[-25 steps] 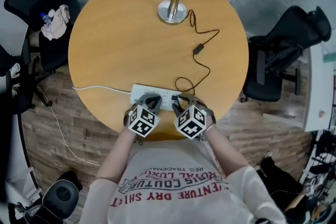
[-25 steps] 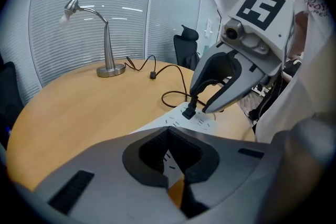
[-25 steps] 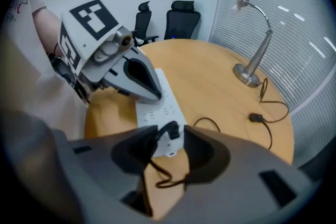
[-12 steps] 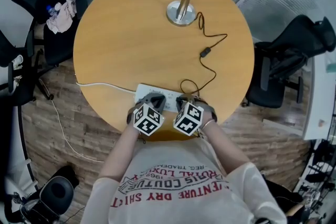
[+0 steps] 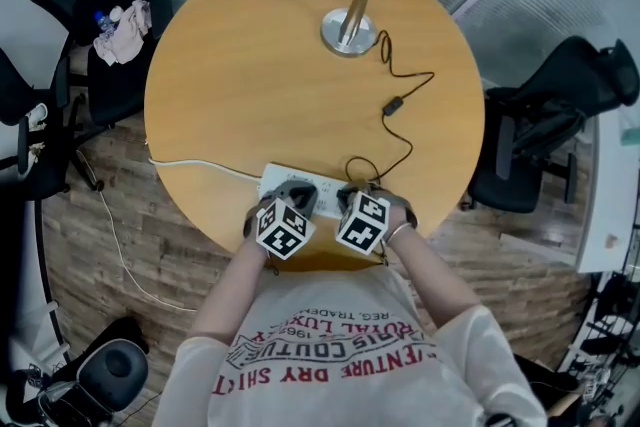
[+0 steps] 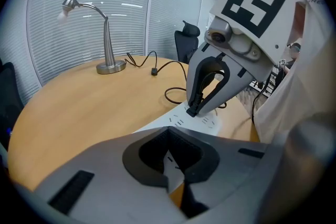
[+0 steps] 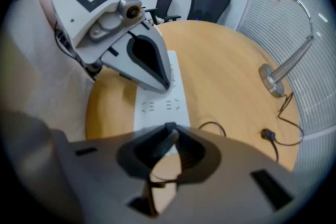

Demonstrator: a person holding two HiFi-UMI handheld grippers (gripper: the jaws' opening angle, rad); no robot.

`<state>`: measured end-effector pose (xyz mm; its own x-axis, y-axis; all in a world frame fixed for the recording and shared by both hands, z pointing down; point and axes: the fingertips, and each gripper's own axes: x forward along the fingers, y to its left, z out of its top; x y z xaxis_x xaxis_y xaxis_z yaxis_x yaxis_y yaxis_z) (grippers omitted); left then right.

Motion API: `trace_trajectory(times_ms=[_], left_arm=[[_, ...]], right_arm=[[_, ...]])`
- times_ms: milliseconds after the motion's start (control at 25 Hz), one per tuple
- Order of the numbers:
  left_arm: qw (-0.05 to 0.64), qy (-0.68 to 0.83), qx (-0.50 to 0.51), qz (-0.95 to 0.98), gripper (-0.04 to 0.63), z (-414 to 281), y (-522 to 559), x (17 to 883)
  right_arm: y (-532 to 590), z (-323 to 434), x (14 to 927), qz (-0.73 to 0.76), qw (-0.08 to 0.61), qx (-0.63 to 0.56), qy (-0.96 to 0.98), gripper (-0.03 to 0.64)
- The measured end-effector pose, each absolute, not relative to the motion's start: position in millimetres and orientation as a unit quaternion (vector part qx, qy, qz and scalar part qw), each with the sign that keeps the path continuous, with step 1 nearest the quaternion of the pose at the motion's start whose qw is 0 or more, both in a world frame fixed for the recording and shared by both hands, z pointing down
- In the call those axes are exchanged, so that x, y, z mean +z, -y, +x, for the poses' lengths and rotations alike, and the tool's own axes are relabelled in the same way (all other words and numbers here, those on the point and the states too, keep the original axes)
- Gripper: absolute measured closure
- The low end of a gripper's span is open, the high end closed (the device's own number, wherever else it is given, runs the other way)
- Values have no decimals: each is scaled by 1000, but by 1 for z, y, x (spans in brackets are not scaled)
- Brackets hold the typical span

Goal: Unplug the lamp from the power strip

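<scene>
The silver desk lamp (image 5: 350, 27) stands at the far edge of the round wooden table (image 5: 250, 95). Its black cord with an inline switch (image 5: 393, 103) loops down to the white power strip (image 5: 325, 186) at the near edge. My right gripper (image 5: 352, 196) stands over the strip's right end. Its jaws are closing, with the lamp's black plug (image 6: 194, 110) between the fingertips (image 6: 198, 97). The same plug (image 7: 169, 139) shows between the jaws in the right gripper view. My left gripper (image 7: 164, 86) is shut, its tips resting on the strip's top (image 7: 157, 107).
The strip's white cable (image 5: 190, 165) runs left and hangs off the table's edge to the wooden floor. Black office chairs stand at the left (image 5: 60, 65) and right (image 5: 550, 105). A cloth and a bottle (image 5: 122, 23) lie on the left chair.
My right gripper's jaws have drawn together around the plug. Both grippers have stayed on the strip. The head view has shifted a little.
</scene>
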<state>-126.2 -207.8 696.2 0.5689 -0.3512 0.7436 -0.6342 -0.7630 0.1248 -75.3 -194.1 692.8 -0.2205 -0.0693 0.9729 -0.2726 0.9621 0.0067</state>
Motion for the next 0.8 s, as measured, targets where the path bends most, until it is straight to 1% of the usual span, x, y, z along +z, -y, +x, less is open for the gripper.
trace_trajectory(times_ms=[160,400,800], left_arm=[[189,289,364,865,568,-126,209,696],[213,285,360,863,568,-127,210,696],[205,286,363,863,568,-125,209,696]], right_arm=[[194,-75,690,110,623,73,771,541],[195,-75,686,113,625,72,769,546],[186,-74,679,111,641,82,755,548]])
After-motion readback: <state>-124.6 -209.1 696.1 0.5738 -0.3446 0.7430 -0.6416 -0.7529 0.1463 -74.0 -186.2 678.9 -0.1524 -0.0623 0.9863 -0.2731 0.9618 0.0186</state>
